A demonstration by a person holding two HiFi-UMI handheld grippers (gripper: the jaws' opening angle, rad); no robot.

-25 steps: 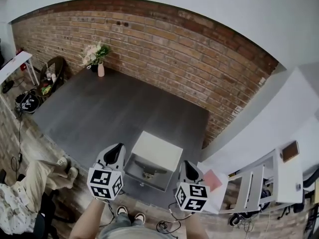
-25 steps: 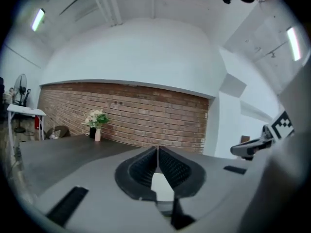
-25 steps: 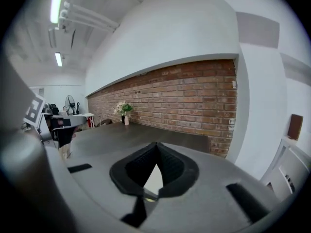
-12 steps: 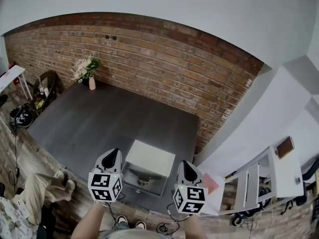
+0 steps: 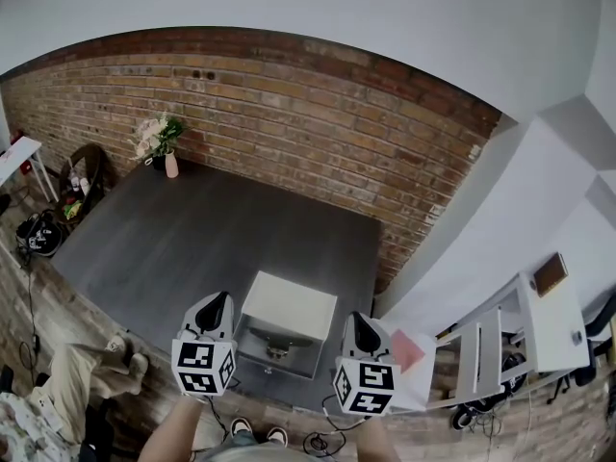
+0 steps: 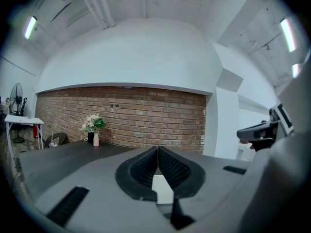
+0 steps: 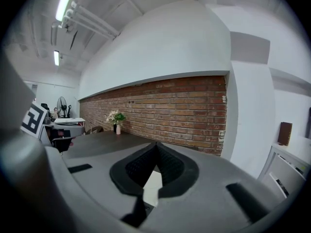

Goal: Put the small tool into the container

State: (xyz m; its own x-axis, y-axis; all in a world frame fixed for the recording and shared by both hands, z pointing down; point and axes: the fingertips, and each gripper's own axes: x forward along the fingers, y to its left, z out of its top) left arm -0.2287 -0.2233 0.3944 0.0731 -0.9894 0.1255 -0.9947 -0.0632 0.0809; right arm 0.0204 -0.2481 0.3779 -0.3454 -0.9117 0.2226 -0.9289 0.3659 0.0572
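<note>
Resting in the container point(image 5: 289, 306): what looks like the small tool point(image 5: 276, 350).
Sits in the open lower compartment, on the dark surface point(image 5: 192, 239). Differs from half a second ago only by a slight shift of the view. Still holds the left tongs point(image 5: 220, 300) and right tongs point(image 5: 355, 317) just beside the container's two flanks, each pair pressed together on nothing, pointing toward the brick wall point(image 5: 289, 114).
</note>
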